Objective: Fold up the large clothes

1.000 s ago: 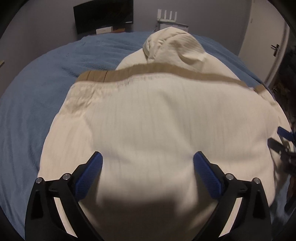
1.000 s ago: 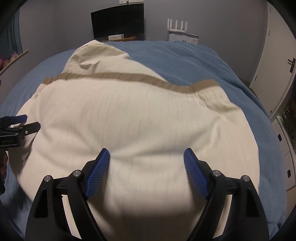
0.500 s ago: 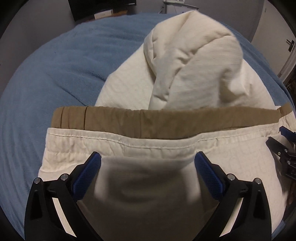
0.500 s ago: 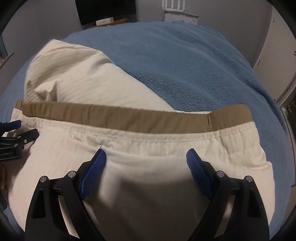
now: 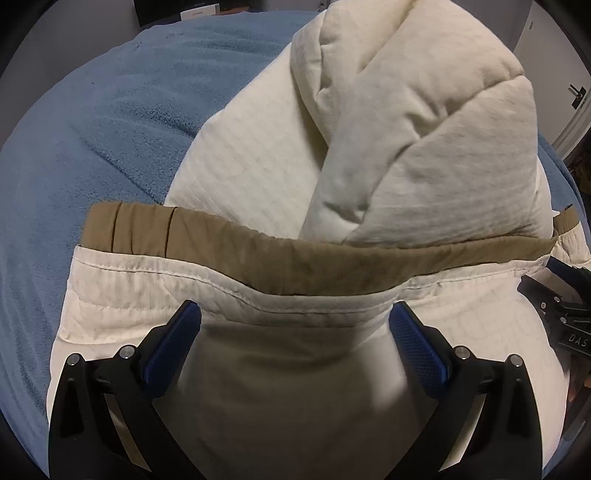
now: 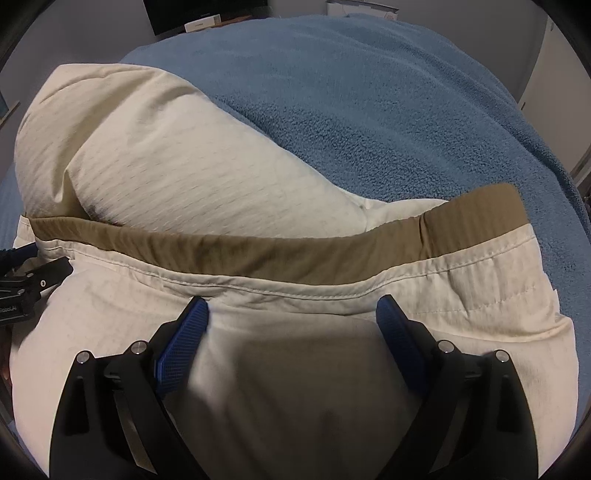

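Note:
A cream hooded garment (image 5: 258, 177) with a tan hem band (image 5: 229, 236) lies on the blue bed; it also shows in the right wrist view (image 6: 192, 170), tan band (image 6: 258, 254). The lower part is folded up over the body, the band lying across just below the hood (image 5: 424, 122). My left gripper (image 5: 295, 325) is open, fingers spread over the folded cloth close to the seam. My right gripper (image 6: 291, 317) is open likewise, a little to the right. Each gripper shows at the edge of the other's view: the right one (image 5: 561, 295), the left one (image 6: 26, 284).
The blue fleece blanket (image 6: 369, 110) covers the bed around the garment. A dark screen and a small white box (image 6: 203, 24) stand at the far wall. A door with a handle (image 5: 576, 92) is at the right.
Both grippers have moved forward and down towards the tan band; the garment now fills more of both views and the hood is closer. Both stay open.

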